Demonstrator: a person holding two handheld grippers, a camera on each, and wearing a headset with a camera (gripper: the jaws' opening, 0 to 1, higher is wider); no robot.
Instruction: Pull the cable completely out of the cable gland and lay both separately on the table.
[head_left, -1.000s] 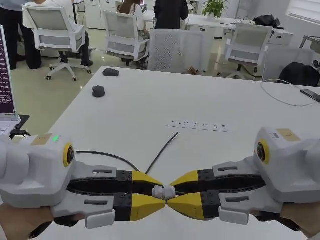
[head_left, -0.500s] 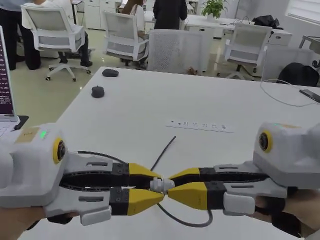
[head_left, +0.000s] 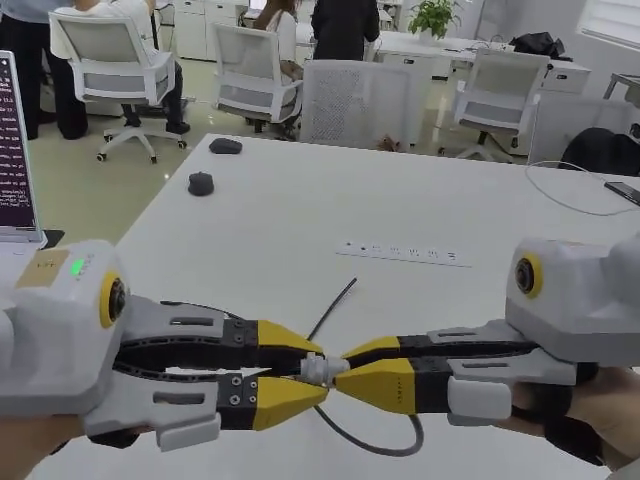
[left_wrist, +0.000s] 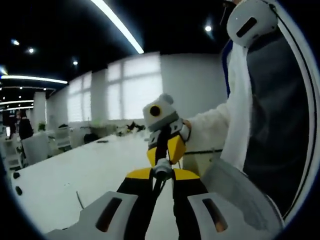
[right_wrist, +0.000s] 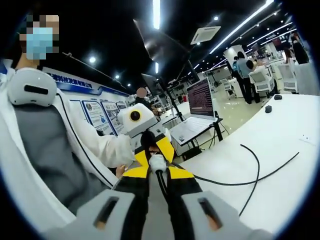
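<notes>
Head view, low in the middle: the left gripper pinches the white cable gland tight. The right gripper squeezes the black cable just beside it, over the table.

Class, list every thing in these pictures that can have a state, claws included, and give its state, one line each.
left claw: shut on the cable gland, above the table.
right claw: shut on the cable beside the gland.
cable gland: held in the air, cable not yet pulled out.
cable: threaded in the gland, slack looping below the right claw, rest lying on the table.
laptop screen: lit.
</notes>
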